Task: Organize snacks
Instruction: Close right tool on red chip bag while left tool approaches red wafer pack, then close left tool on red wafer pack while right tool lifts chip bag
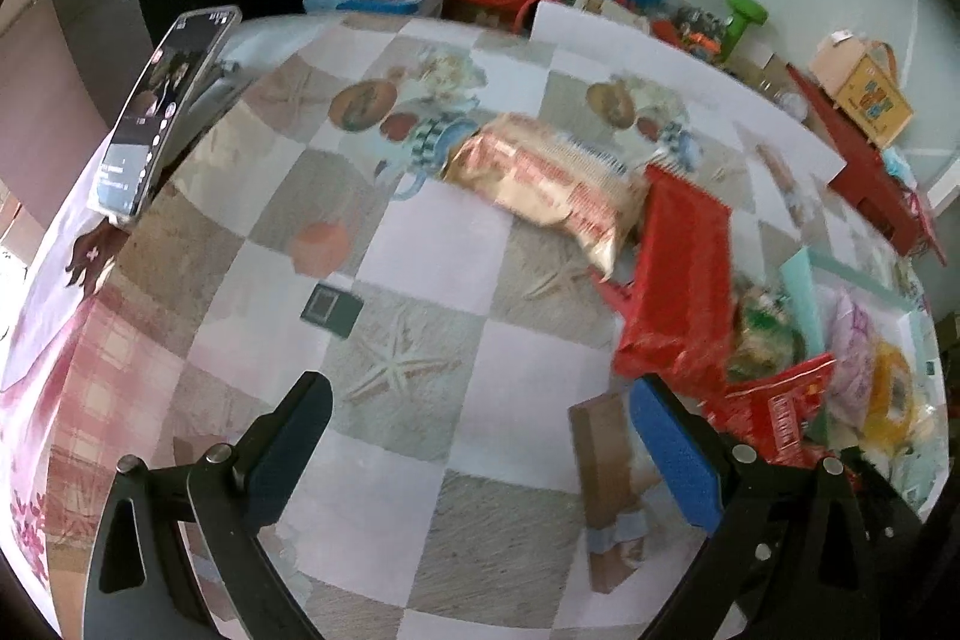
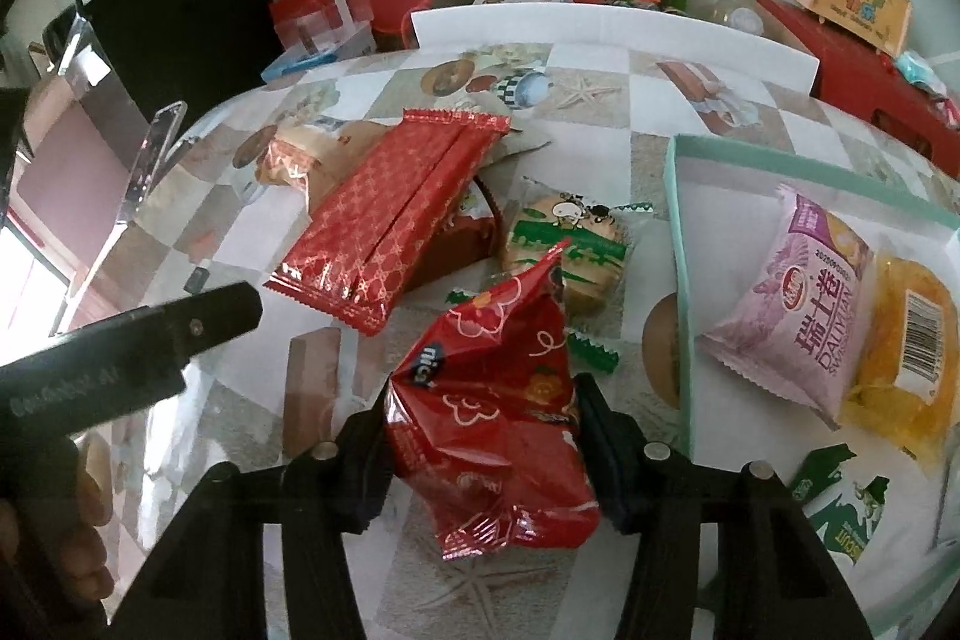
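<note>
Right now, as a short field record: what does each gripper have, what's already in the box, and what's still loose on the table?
right gripper: shut on crinkled red snack bag
left gripper: open, nothing between the fingers, over the checkered tablecloth
teal box: holds pink swiss roll pack and yellow pack
loose on table: long red patterned pack, green-and-white biscuit pack, gold-and-red pack
phone: propped at the table's left edge

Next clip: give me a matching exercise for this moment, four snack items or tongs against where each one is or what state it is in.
Things:
1. crumpled red packet
2. pink swiss roll packet
3. long red patterned packet
4. left tongs

States:
A. lying in the teal box
B. open, nothing between the fingers
C. clamped in the right tongs
D. lying on the tablecloth, overlapping a beige packet

Pairs: 1-C, 2-A, 3-D, 4-B
</note>
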{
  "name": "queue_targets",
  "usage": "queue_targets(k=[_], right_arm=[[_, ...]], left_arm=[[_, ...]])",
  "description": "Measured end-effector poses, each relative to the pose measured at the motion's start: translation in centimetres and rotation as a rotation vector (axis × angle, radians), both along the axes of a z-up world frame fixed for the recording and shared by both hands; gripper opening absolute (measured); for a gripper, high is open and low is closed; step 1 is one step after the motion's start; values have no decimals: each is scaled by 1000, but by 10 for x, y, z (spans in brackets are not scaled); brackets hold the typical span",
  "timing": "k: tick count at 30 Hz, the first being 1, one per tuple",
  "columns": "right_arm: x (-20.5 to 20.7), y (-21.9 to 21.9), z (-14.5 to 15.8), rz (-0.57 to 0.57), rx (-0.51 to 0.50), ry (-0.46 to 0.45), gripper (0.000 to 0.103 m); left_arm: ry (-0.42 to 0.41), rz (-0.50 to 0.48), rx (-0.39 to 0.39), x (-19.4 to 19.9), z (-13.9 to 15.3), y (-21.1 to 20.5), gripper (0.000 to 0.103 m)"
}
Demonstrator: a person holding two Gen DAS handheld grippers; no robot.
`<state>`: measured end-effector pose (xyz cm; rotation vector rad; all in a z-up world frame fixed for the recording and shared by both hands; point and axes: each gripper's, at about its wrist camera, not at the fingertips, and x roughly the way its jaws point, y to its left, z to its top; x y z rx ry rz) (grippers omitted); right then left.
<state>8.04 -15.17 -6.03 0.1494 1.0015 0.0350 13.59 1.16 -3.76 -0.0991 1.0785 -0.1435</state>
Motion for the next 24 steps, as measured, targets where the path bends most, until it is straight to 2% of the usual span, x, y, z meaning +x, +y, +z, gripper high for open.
queue_targets(k=[10,16,24], right_arm=[[-5,-10,13,-30,46,-51,54],[-15,-22,35,-55,57,-126,54],[-26,-62,53,-167,38,-189,54]], left_arm=[[-45,-67,-50,7,10,-27,99],[-65,-87,-70,15,13,-39,99],[-99,-147,-6,21,7,-64,99]])
